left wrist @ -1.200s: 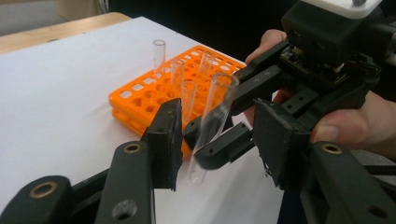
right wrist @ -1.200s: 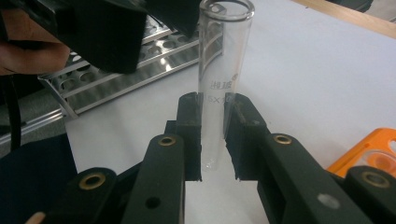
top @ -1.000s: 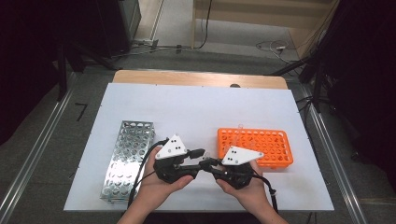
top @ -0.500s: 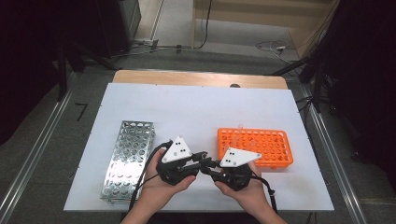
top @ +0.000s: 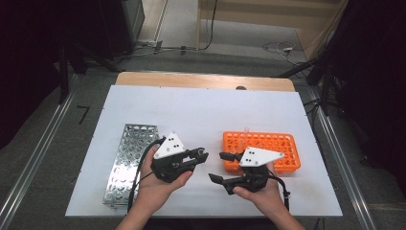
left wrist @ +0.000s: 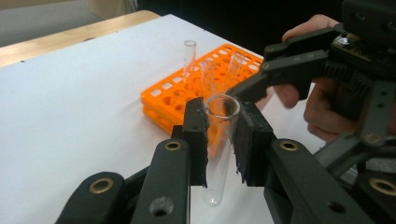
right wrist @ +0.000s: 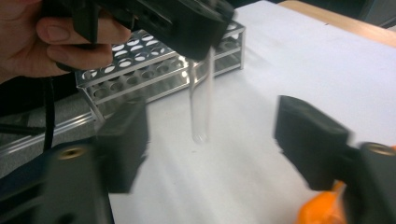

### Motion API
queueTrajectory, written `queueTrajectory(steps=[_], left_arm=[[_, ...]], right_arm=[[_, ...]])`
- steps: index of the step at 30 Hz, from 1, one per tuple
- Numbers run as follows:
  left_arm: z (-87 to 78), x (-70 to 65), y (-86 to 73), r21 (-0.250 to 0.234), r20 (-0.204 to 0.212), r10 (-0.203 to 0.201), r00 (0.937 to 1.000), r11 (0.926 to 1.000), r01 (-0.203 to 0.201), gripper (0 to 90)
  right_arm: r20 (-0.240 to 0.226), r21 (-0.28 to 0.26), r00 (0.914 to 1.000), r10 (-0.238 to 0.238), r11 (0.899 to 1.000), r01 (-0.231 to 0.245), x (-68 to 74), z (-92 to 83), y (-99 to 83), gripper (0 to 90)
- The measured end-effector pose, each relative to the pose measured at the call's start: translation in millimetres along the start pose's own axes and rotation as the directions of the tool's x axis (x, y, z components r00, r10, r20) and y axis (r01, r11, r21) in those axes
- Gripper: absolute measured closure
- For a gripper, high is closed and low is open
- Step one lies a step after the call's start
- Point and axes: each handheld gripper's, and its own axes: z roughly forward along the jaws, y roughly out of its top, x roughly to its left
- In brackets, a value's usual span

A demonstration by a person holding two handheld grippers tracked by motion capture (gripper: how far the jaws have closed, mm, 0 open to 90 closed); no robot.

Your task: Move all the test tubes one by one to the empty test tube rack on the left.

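the left gripper (top: 203, 154) is clenched on a clear test tube (left wrist: 219, 144), near the tube's open top. in the left gripper view the two black pads press on the glass from both sides, and the round bottom of the tube hangs free under them. the tube stands almost upright, with a small tilt.

the right gripper (top: 221, 167) is released: its jaws have just been opening, and in the right gripper view they stand wide apart. the tube (right wrist: 200, 100) hangs farther off, in the gap between them, and nothing touches it there. its bottom is a little above the white table (top: 201, 110).

i take the orange rack (top: 273, 146) as the landmark. the held tube is to the left of the orange rack, over bare table, and not in any hole of it. the right gripper is just beside the rack's left end, in front of it. the left gripper is farther left of the rack, between it and the metal rack (top: 127, 163), which lies well apart from the orange one. in the left gripper view, some other clear tubes (left wrist: 189, 56) stand upright in holes of the orange rack (left wrist: 173, 95).
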Motion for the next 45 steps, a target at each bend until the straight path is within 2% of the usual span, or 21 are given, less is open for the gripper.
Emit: queueTrajectory(steps=[2,6,10,16,24,30,38,43,45], left_arm=[[-3.9,4.5,0.9,-0.012,-0.013,-0.014,0.9998,0.9998,0.013,75.9],[-12.4,16.2,2.7,-0.029,-0.038,-0.031,0.9988,0.9991,0.03,75.9],[-20.9,27.0,4.0,-0.038,-0.066,-0.045,0.9968,0.9984,0.043,75.9],[-34.1,42.5,7.0,-0.06,-0.109,-0.066,0.9919,0.9964,0.06,75.8],[-50.8,62.2,10.8,-0.087,-0.166,-0.091,0.9819,0.9932,0.077,75.9],[-61.8,77.5,16.3,-0.109,-0.219,-0.101,0.9705,0.991,0.078,75.8],[-66.1,98.6,16.2,-0.128,-0.274,-0.126,0.9535,0.9873,0.094,75.8],[-63.9,110.9,12.6,-0.13,-0.311,-0.147,0.9389,0.9853,0.111,75.8],[-62.3,115.0,11.6,-0.131,-0.332,-0.153,0.9307,0.9847,0.115,75.8]], right_arm=[[0.005,-0.007,1.0,0.0,1.0,0.0,-4.9,-7.0,-1.3,9.2],[0.012,-0.032,0.9997,0.02,0.999,-0.02,-16.0,-21.5,-5.7,0.4],[0.032,-0.057,0.999,0.031,0.998,-0.029,-24.6,-35.2,-11.0,0.0],[0.071,-0.068,0.9962,0.051,0.997,-0.046,-33.9,-53.7,-19.9,0.0],[0.129,-0.083,0.9883,0.082,0.994,-0.071,-45.8,-78.2,-32.6,0.0],[0.149,-0.117,0.9822,0.114,0.988,-0.097,-59.7,-94.5,-41.3,0.0],[0.178,-0.126,0.9743,0.138,0.985,-0.117,-74.2,-100.8,-52.9,0.0],[0.191,-0.126,0.9699,0.15,0.984,-0.128,-79.0,-103.4,-56.3,0.0],[0.196,-0.128,0.9684,0.154,0.983,-0.131,-80.5,-104.0,-57.2,0.0]])
